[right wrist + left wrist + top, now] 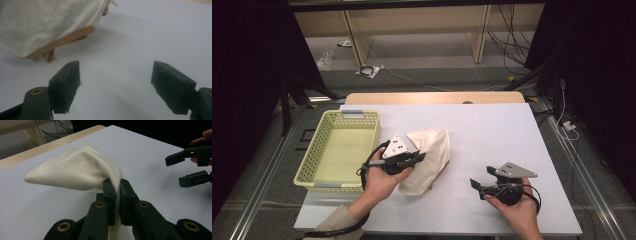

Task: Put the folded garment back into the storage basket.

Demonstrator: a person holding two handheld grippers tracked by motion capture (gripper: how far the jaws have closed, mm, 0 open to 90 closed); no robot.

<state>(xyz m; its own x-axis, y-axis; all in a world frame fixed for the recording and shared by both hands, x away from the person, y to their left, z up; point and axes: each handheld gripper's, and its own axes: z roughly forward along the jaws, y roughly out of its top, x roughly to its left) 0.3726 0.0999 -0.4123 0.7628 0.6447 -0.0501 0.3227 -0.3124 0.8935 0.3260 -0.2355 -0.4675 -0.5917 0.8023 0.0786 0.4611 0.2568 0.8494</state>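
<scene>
Two grippers over white table (492, 130), high view: left gripper (419, 157) pinched cream cloth (427, 155) right of basket (337, 150) | left gripper view: soft cloth bunched to a peak, fold clamped in jaws | right gripper view: right gripper (116, 85) gaped wide, empty; tan edge (62, 41) under cloth.

No text, label, brand, number or sign can be read anywhere in these views

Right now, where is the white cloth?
In the high view the white cloth lies near the middle of the table, just right of the yellow basket, pinched in the left gripper.
</scene>
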